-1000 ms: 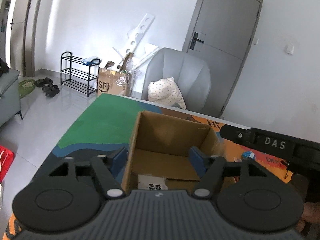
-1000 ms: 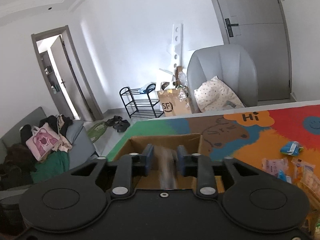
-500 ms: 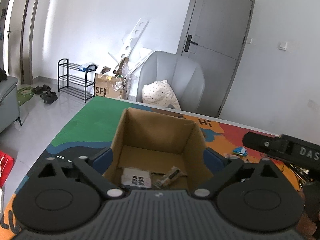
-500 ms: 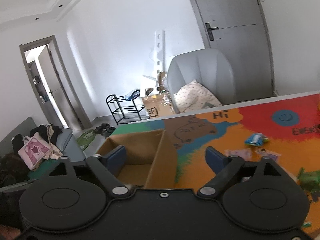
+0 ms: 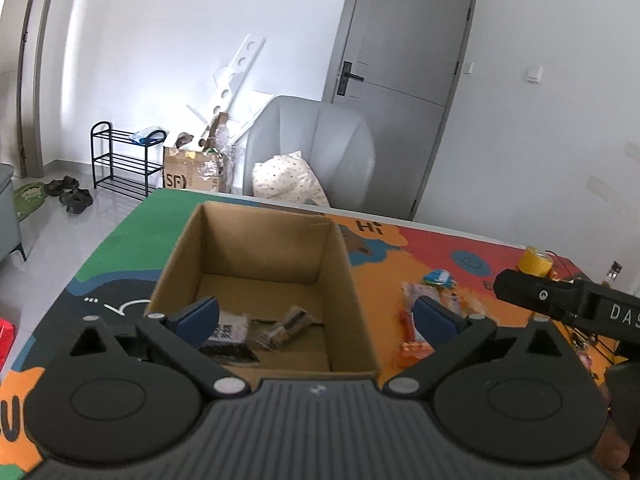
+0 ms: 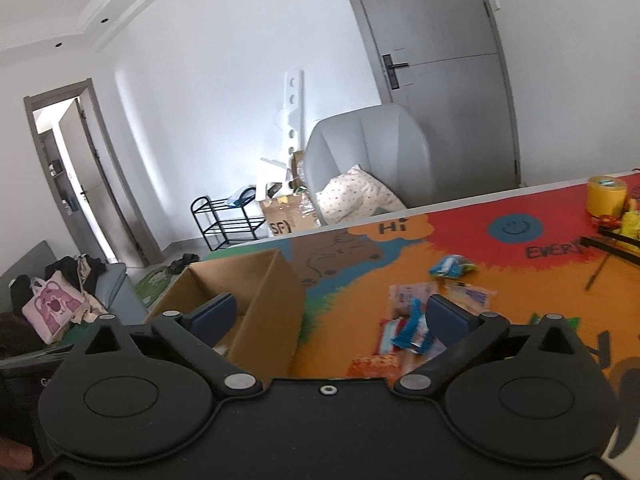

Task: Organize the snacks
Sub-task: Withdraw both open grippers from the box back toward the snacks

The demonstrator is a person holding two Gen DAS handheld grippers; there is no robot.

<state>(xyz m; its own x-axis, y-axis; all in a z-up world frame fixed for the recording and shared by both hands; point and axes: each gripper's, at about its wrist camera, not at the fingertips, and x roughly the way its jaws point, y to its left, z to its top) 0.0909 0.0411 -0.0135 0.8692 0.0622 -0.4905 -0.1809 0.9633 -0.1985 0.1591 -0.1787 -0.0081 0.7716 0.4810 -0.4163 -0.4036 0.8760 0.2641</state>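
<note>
An open cardboard box (image 5: 256, 248) stands on the colourful mat; it also shows in the right wrist view (image 6: 260, 280). Inside lie a dark snack packet (image 5: 230, 338) and a brown wrapped snack (image 5: 286, 324). My left gripper (image 5: 316, 316) is open and empty, held over the box's near side. My right gripper (image 6: 332, 316) is open and empty, right of the box and above a pile of loose snack packets (image 6: 404, 328). A blue packet (image 6: 450, 266) lies farther back. The same loose packets show in the left wrist view (image 5: 416, 320).
A yellow tape roll (image 6: 606, 196) stands at the mat's far right, beside black bars (image 6: 612, 244). A grey armchair (image 5: 316, 152) with a pillow stands behind the table. The right gripper's body (image 5: 568, 304) shows at the right of the left wrist view.
My right gripper opened and let a snack fall into the box, then swung right toward the loose packets. My left gripper opened wider and pulled back and up from the box.
</note>
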